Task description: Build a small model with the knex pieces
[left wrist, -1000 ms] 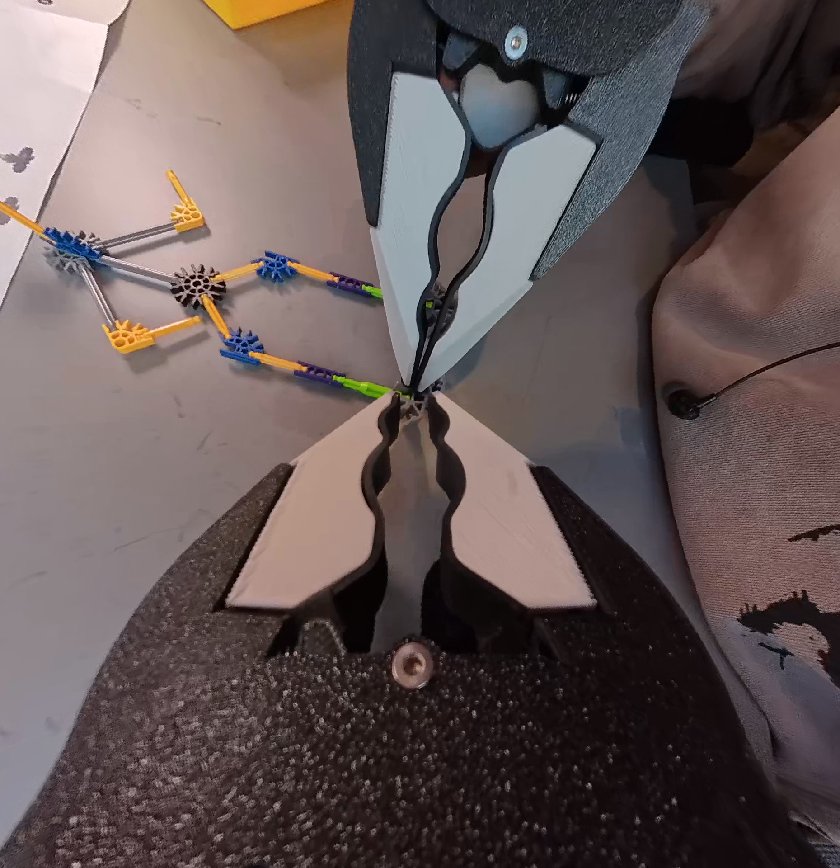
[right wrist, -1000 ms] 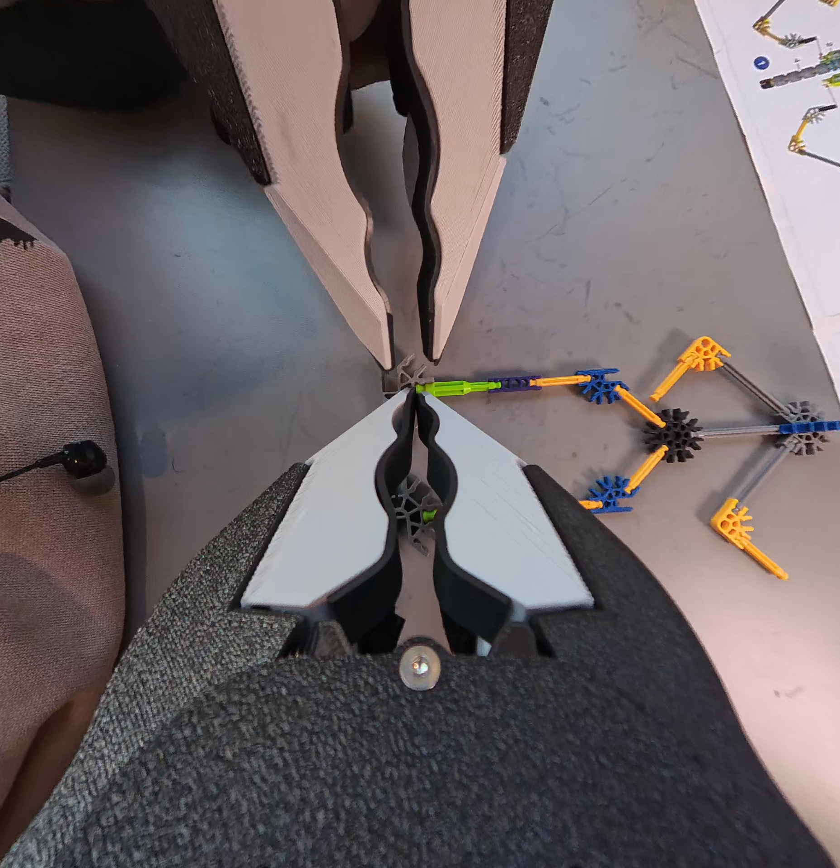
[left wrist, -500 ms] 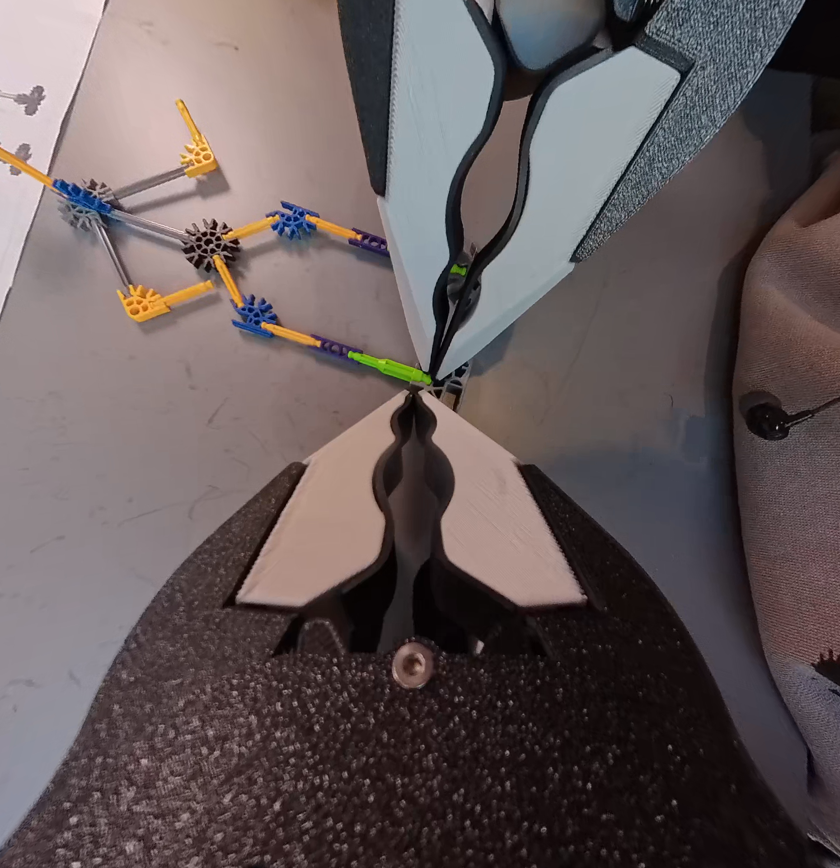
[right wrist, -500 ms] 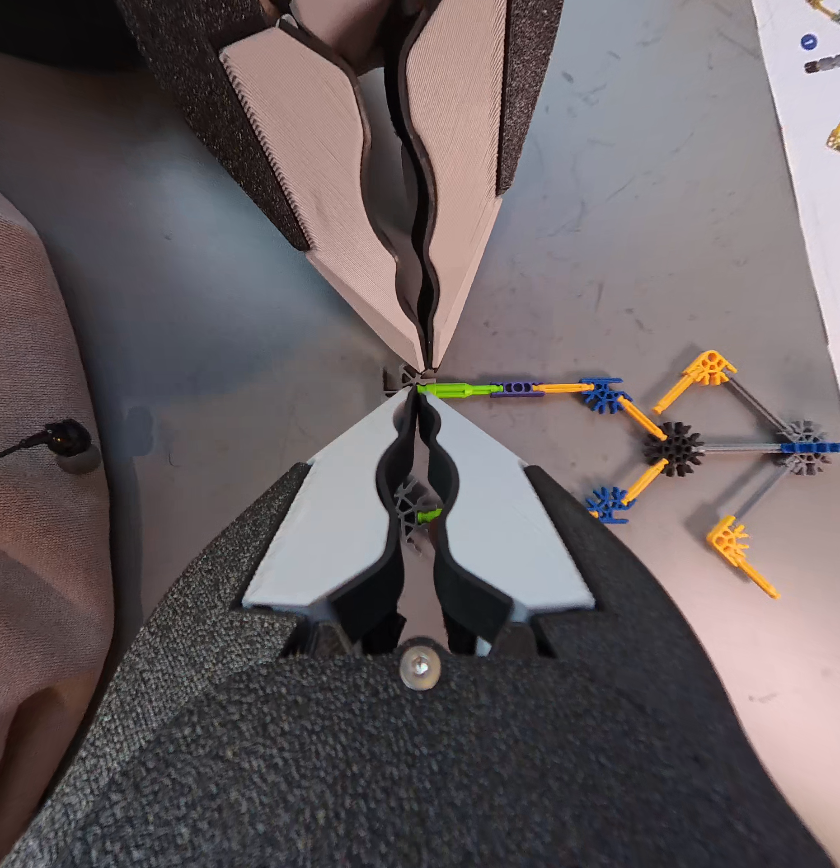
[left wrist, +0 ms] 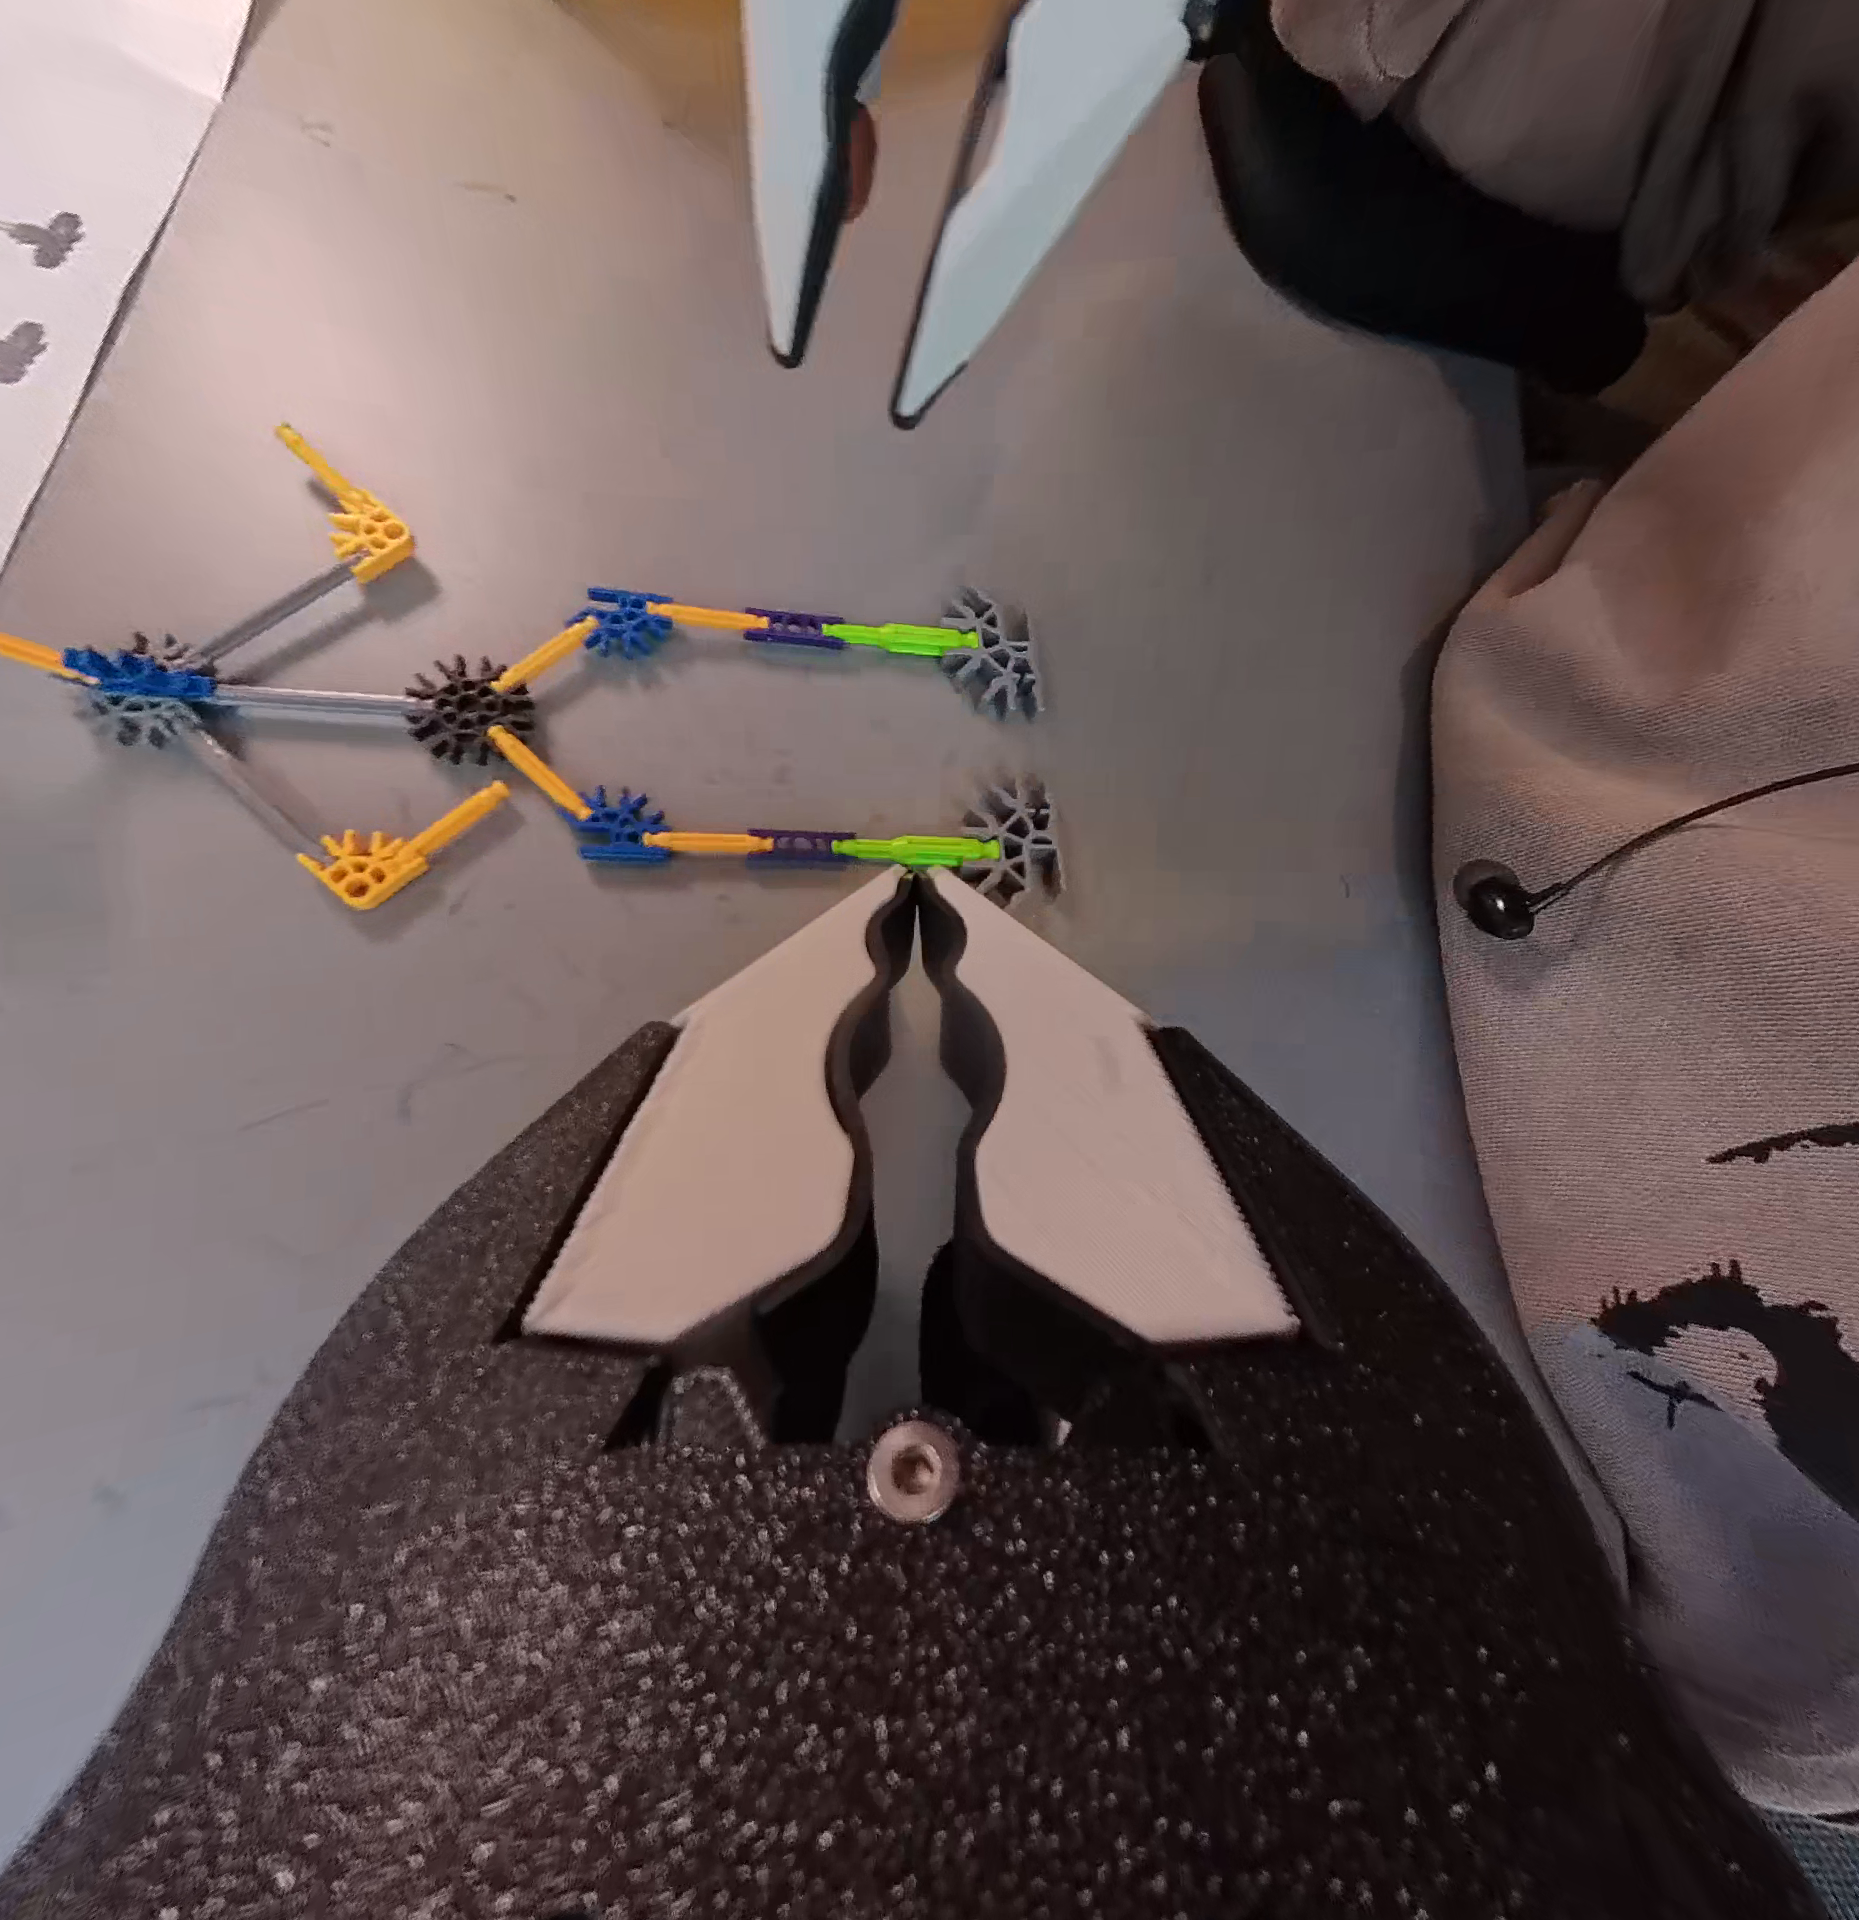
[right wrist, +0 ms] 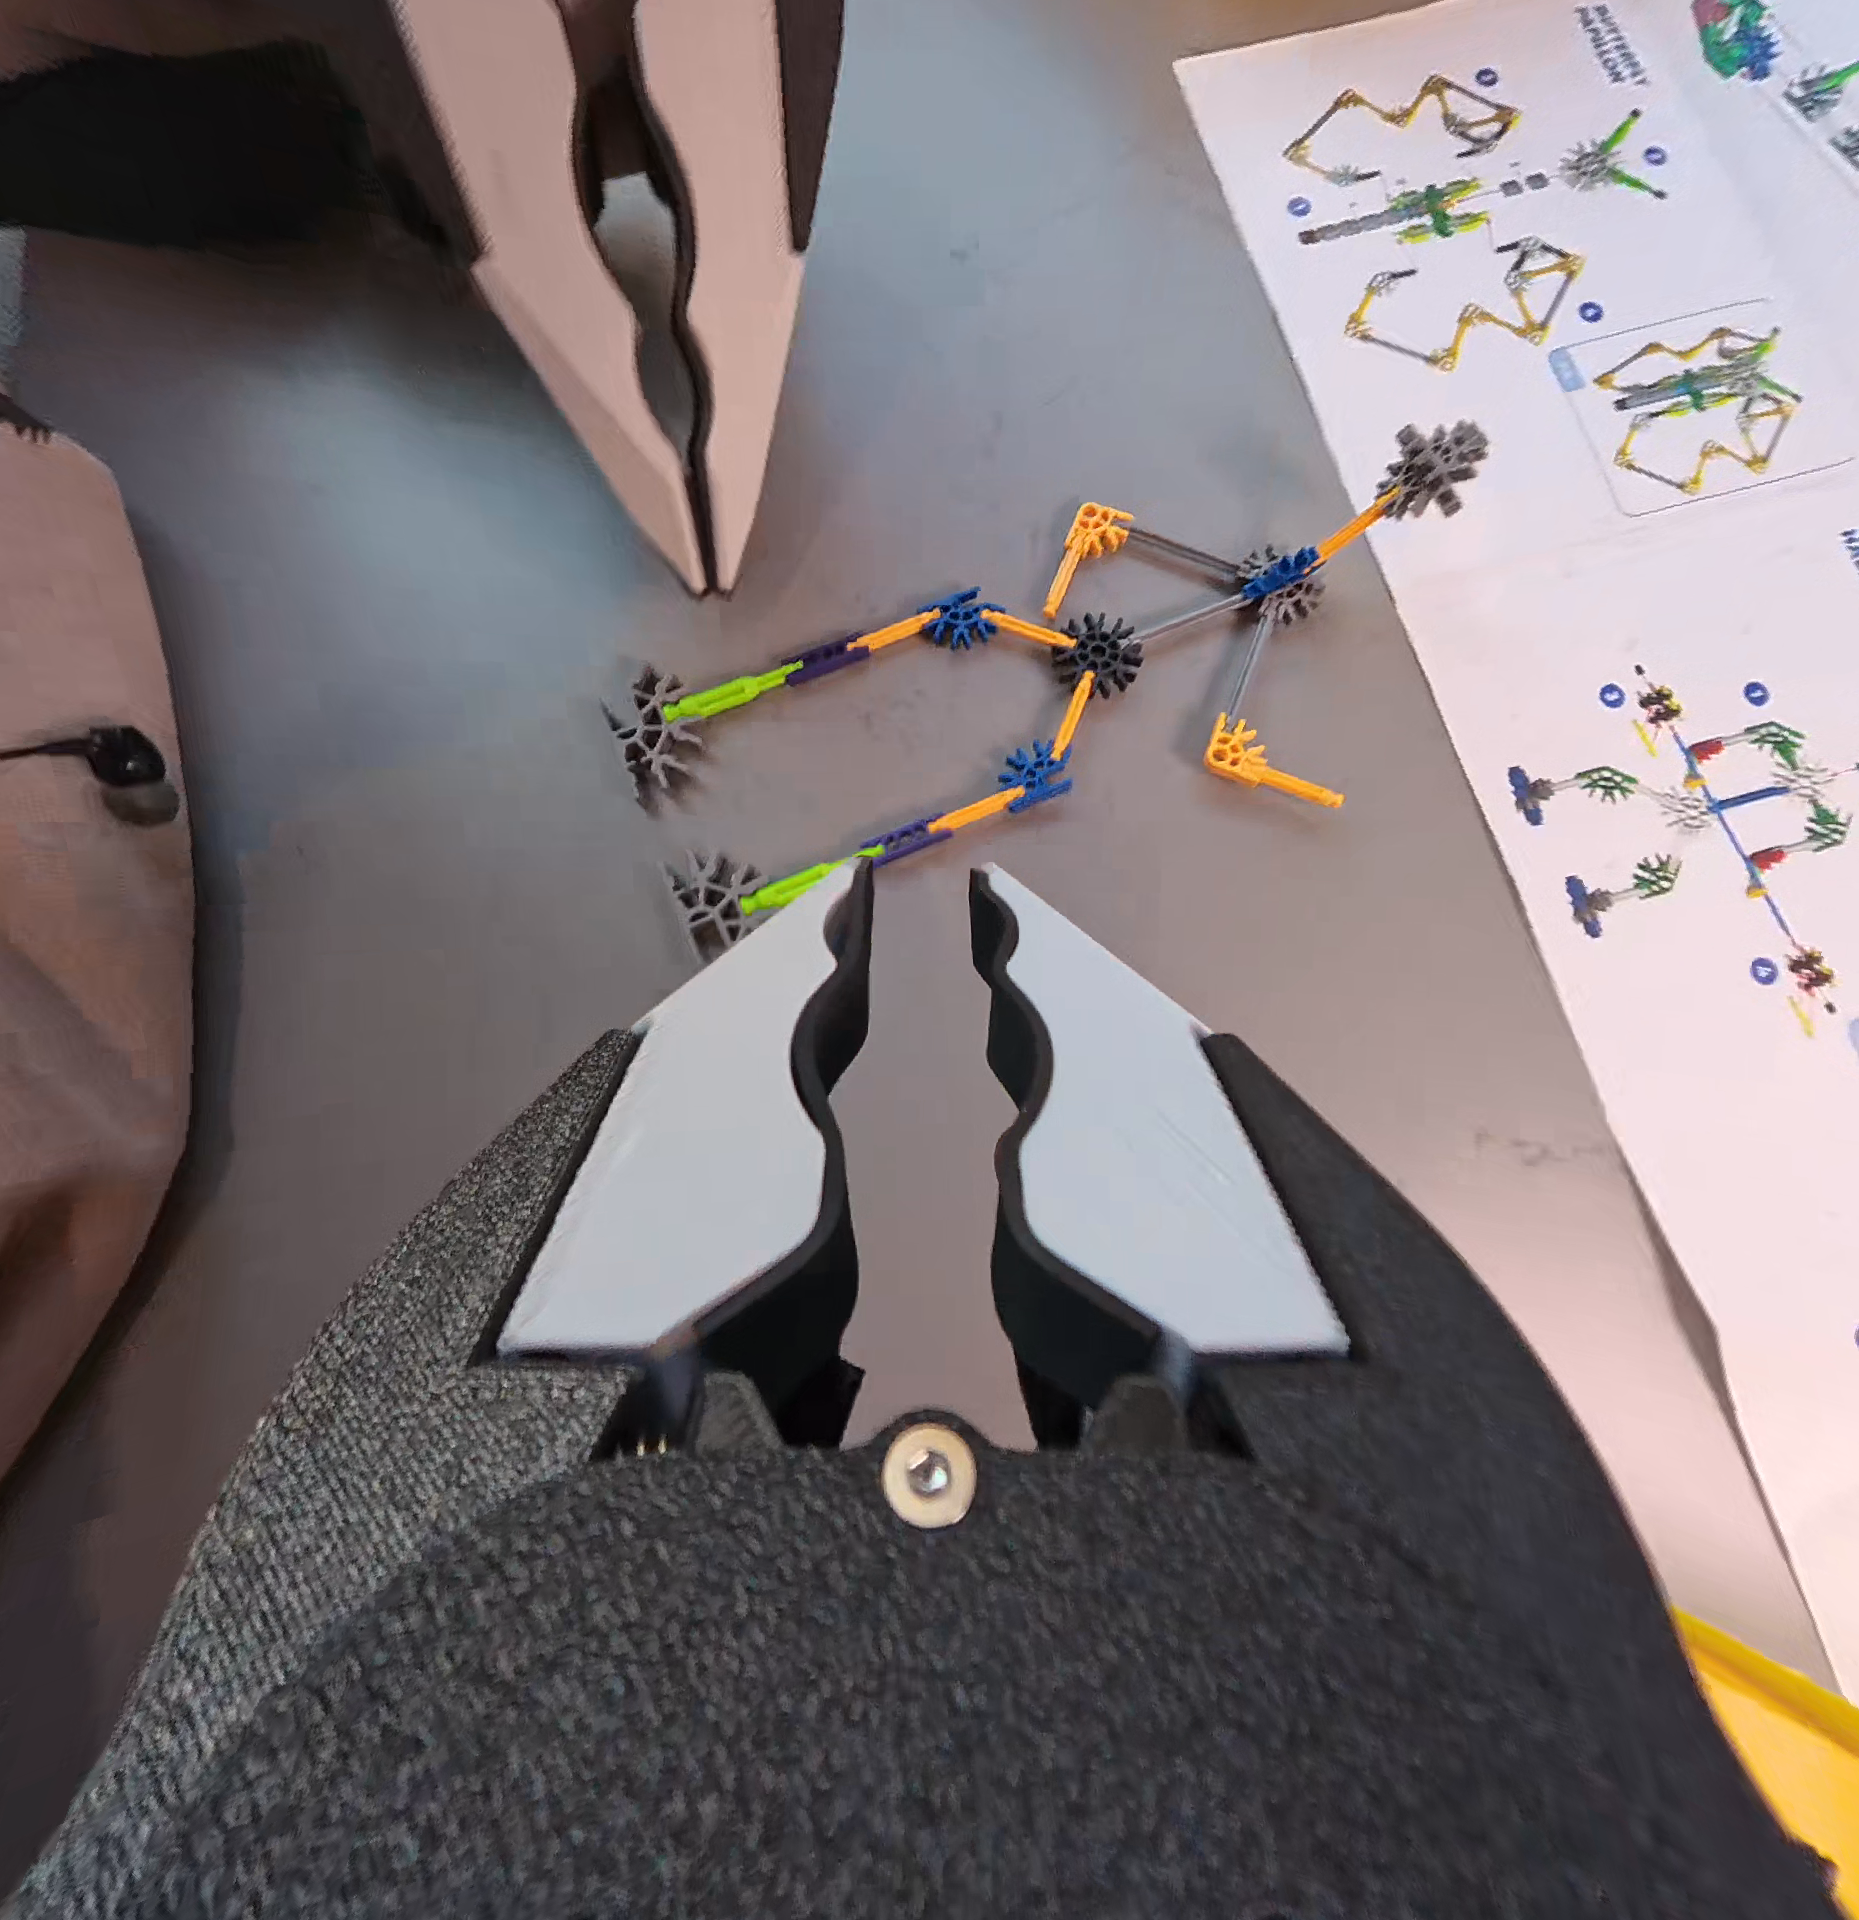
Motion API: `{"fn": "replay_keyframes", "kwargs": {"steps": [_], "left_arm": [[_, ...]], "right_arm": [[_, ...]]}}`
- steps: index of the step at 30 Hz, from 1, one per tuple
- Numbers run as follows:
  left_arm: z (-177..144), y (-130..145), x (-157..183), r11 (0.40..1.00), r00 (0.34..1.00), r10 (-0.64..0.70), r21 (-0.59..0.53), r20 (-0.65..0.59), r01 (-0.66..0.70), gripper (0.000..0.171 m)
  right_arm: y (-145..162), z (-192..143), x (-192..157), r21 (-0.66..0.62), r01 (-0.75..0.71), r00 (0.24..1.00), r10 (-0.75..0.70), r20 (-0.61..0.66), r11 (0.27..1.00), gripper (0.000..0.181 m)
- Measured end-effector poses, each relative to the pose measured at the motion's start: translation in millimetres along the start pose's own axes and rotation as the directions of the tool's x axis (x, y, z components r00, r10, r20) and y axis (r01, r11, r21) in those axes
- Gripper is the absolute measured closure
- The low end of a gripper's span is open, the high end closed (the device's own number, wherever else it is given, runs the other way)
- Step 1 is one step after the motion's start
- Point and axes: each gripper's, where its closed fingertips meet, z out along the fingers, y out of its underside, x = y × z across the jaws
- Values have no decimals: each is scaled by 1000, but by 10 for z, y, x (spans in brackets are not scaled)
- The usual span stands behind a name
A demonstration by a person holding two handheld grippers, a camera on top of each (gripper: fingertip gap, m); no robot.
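your left gripper (left wrist: 912, 879) is pinched closed, empty, tips just beside the green rod (left wrist: 917, 850) of the toy figure (left wrist: 468, 709) lying flat on the grey table (left wrist: 281, 1039). ease off gently so nothing drags. your right gripper (right wrist: 920, 871) is narrowly parted, empty, beside the other green rod (right wrist: 795, 885). instruction sheet (right wrist: 1673, 644) lies beyond.

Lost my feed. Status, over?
Left hand-held gripper shut, tips beside green rod. Right hand-held gripper open, empty. Rod-and-connector figure flat on table.
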Motion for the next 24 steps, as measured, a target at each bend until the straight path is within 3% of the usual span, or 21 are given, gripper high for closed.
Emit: {"fn": "replay_keyframes", "kwargs": {"steps": [6,19,24], "left_arm": [[33,64,-199,1000,998,-13,-1,67,13,160],[109,20,-348,1000,985,25,13,169,-28,157],[-147,-200,-605,983,958,-51,181,281,-1,158]], "right_arm": [[345,157,-425,-55,128,986,-120,119,990,155],[306,305,-504,-67,139,987,-133,91,988,165],[195,217,-490,8,101,989,-101,110,995,160]]}}
